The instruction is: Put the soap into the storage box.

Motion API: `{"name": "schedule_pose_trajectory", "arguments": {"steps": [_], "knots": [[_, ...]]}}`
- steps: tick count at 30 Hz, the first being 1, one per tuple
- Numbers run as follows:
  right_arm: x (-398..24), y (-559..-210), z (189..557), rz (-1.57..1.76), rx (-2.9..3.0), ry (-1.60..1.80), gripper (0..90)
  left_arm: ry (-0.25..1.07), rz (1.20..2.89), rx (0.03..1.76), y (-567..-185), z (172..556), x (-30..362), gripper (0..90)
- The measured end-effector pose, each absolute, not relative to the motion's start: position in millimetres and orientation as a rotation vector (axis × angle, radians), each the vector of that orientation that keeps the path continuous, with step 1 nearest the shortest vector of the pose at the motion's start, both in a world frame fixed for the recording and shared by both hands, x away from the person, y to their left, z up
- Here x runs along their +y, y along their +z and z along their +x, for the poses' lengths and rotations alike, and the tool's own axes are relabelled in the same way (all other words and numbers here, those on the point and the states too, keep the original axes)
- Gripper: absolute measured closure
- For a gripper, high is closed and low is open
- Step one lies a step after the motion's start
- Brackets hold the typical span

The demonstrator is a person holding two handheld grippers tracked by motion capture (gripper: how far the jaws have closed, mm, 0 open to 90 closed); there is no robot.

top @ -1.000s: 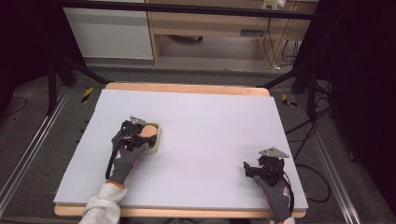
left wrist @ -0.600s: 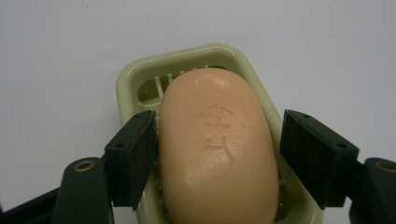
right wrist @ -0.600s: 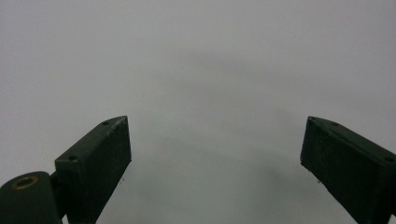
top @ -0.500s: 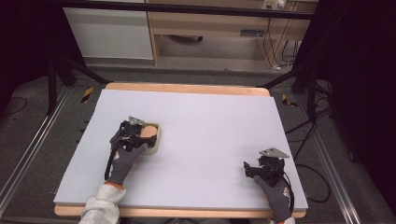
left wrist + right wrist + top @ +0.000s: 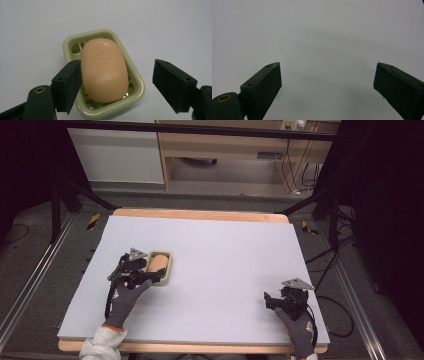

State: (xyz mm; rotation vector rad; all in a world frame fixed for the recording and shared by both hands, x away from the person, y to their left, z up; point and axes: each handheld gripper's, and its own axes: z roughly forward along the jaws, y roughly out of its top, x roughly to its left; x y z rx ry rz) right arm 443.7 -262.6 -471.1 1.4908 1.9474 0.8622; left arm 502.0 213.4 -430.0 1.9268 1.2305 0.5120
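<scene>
Soap (image 5: pixel 104 71) between spread left gripper (image 5: pixel 117 85) jaws.

high: above, forward-down | tongs views: close, along jaws | shared: table (image 5: pixel 225 270)

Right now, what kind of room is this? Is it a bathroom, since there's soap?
Probably a lab or workshop, not a bathroom. The soap sits in its dish on a bare work table framed by black stands, with cables and wooden furniture behind.
</scene>
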Motion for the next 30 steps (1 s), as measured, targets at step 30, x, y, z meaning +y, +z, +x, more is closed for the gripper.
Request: {"name": "schedule_pose_trajectory", "arguments": {"steps": [30], "knots": [[-281.8, -472.1, 441.8, 1.546, 1.894, 0.833, 7.6, 0.526, 1.973, 1.238, -463.2, 443.3, 263.7, 18.3]]}}
